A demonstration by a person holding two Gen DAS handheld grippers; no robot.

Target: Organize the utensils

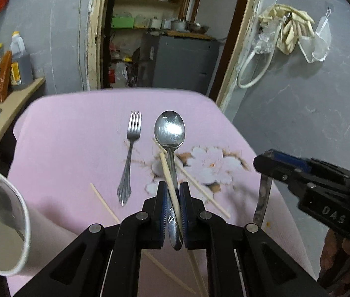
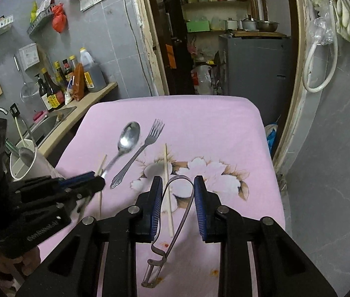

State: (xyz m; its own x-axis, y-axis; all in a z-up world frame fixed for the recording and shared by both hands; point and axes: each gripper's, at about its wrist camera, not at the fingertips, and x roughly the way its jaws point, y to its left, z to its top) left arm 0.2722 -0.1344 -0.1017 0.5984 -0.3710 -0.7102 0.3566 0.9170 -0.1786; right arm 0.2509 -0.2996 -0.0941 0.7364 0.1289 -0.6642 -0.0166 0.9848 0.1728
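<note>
Now | left jaws clamp steel spoon and wooden chopstick | right jaws pinch looped metal peeler

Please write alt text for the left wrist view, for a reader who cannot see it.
The left tongs are shut on a metal spoon and one chopstick above a pink cloth, with a fork lying to the left.
</note>
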